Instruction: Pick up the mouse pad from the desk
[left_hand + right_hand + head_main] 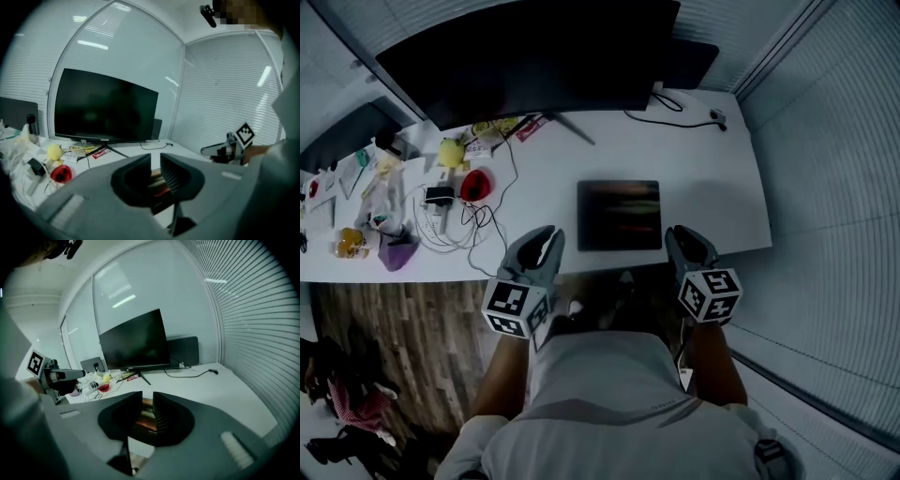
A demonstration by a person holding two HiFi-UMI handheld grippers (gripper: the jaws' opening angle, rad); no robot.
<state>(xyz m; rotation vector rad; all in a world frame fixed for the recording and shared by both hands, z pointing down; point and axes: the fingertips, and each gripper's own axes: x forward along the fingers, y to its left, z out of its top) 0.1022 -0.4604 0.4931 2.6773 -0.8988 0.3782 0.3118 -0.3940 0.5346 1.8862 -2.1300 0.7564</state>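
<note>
Left gripper (547, 238) and right gripper (681, 236) flank mouse pad (619, 215), near table (712, 187) edge; I read both fingers narrowly apart, empty.

One mouse pad (619, 215), two tools (548, 234) (681, 234)

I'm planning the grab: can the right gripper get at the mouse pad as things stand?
Probably yes. The mouse pad lies flat by the front edge of the desk, the right gripper sits beside its near right corner, jaws slightly apart and empty, and nothing stands between them.
</note>
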